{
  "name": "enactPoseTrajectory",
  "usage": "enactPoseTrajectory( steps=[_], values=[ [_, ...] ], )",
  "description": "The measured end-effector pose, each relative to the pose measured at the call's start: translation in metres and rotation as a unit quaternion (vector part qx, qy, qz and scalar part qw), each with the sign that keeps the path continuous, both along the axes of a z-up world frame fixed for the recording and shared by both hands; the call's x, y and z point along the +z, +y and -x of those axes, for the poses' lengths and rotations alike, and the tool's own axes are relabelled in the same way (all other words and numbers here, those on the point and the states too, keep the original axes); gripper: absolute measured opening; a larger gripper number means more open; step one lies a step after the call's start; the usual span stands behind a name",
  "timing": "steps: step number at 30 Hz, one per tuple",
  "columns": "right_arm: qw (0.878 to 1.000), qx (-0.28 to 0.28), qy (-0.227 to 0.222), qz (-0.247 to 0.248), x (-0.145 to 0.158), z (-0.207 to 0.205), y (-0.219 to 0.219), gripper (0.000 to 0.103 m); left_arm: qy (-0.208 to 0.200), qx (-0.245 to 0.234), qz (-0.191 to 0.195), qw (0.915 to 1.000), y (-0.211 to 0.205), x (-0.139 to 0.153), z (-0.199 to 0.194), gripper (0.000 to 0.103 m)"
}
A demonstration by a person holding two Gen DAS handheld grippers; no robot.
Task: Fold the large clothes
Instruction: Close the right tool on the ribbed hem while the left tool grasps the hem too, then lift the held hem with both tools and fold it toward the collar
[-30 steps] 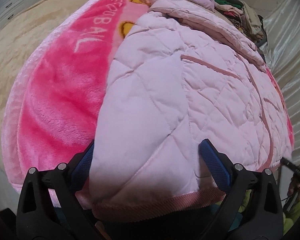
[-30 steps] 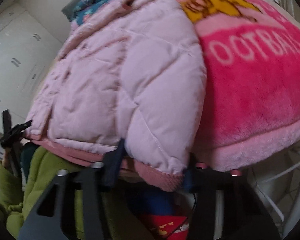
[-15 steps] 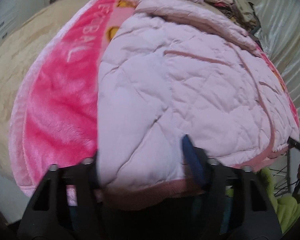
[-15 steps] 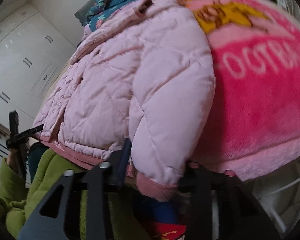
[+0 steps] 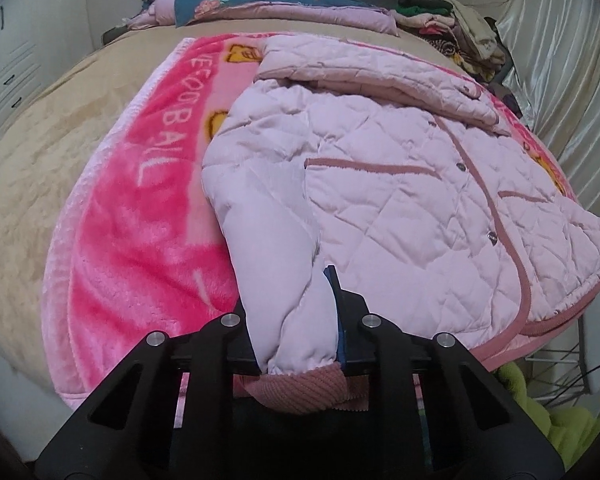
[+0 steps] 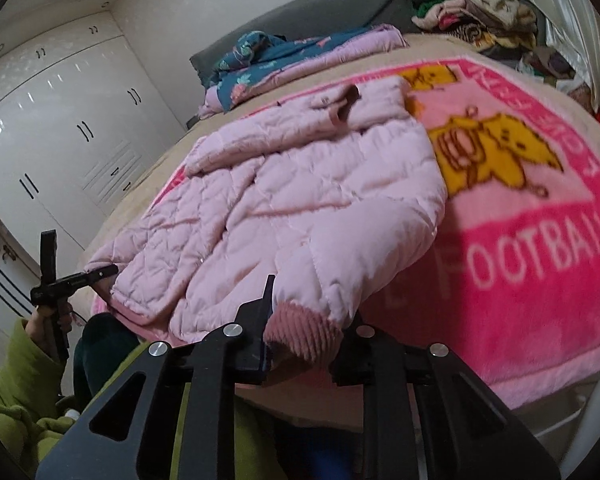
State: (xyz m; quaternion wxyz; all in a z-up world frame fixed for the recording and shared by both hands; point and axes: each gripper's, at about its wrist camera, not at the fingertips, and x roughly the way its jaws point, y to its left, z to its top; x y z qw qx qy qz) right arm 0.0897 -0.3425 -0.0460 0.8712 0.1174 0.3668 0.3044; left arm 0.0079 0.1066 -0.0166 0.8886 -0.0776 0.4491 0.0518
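A pale pink quilted jacket (image 5: 400, 184) lies front up on a bright pink football blanket (image 5: 140, 216) on the bed; it also shows in the right wrist view (image 6: 284, 208). My left gripper (image 5: 296, 344) is shut on the jacket's left sleeve, just above its ribbed cuff (image 5: 300, 386). My right gripper (image 6: 304, 340) is shut on the other sleeve at its ribbed cuff (image 6: 304, 330). Both sleeves are pulled toward the bed's near edge. The left gripper also appears far left in the right wrist view (image 6: 96, 272).
The blanket (image 6: 520, 280) lies on a beige bed cover (image 5: 40, 128). Folded bedding (image 5: 268, 0) and a clothes pile (image 5: 452, 20) sit at the bed's far end. White wardrobes (image 6: 60, 132) stand at left. My green sleeve (image 6: 16, 380) is below.
Both grippers closed from open onto the sleeves. Both views pulled back and rose, so the whole jacket and the room now show.
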Motion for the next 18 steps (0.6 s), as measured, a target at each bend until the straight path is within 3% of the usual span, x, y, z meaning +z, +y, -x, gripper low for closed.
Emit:
enactPoseTrajectory(
  steps=[18],
  values=[
    [0.999,-0.01,-0.032,-0.009,0.023,-0.005,-0.002,0.019,-0.056,0.015,0.012,0.9982,0.001,0.038,-0.011,0.012]
  ],
)
